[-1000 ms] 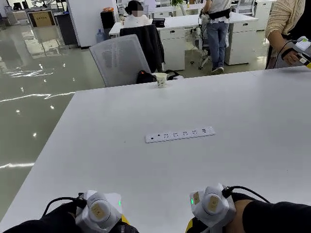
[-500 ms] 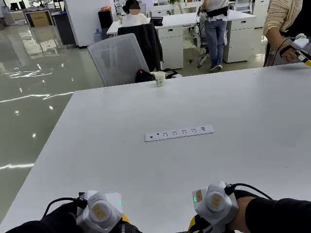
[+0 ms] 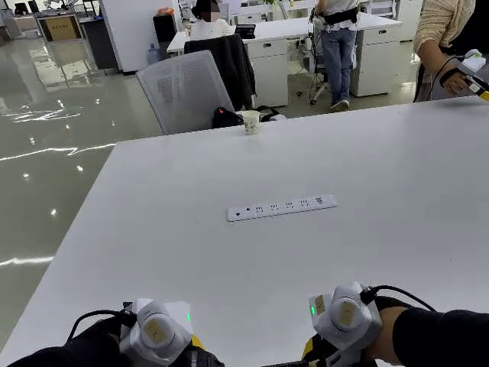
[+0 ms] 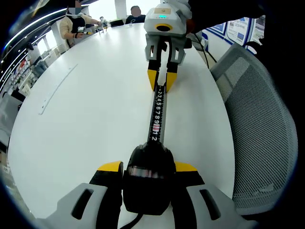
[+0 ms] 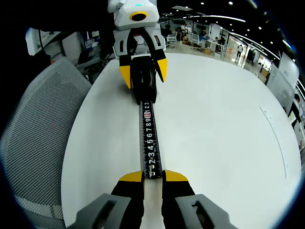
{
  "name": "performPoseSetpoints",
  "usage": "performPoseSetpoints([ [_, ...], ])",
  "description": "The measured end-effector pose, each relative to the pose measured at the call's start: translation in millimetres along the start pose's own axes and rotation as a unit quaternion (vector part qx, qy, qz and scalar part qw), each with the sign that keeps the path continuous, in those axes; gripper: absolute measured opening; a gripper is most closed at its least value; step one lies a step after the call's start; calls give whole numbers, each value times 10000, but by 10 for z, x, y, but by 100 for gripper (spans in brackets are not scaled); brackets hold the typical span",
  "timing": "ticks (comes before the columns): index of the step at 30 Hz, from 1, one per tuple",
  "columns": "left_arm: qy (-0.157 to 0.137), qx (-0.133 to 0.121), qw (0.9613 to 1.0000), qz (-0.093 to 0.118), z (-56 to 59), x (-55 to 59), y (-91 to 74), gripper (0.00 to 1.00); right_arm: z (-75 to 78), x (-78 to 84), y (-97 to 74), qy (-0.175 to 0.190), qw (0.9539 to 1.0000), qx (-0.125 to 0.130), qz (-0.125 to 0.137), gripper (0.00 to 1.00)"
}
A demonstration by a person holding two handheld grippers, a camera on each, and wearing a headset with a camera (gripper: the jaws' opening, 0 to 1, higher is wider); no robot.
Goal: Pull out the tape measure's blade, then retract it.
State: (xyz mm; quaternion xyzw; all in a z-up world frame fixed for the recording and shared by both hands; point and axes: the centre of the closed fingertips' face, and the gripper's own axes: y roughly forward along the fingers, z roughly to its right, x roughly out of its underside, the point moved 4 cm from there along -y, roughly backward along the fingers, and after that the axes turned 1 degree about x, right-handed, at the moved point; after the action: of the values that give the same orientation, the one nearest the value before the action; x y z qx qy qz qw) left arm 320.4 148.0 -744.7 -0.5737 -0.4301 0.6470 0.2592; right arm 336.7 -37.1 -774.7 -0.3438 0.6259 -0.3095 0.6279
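The tape measure's black case (image 4: 147, 186) sits clamped in the left gripper (image 4: 147, 167). Its blade (image 4: 157, 113) runs straight out toward 12 o'clock in the left gripper view, low over the white table (image 4: 90, 114), to the right gripper (image 4: 162, 82), which is closed on the blade's tip. Retracting likely means bringing the tip back along that line.

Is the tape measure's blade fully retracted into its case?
No, the blade stretches out of the black case to the right gripper, which pinches its end.
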Motion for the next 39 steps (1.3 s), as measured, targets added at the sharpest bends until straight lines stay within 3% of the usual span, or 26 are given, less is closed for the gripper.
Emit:
performPoseSetpoints([
  [39,-33,-34,10000,34,23,-3,5,35,-10,188,-148,61,10000,18,-37,10],
])
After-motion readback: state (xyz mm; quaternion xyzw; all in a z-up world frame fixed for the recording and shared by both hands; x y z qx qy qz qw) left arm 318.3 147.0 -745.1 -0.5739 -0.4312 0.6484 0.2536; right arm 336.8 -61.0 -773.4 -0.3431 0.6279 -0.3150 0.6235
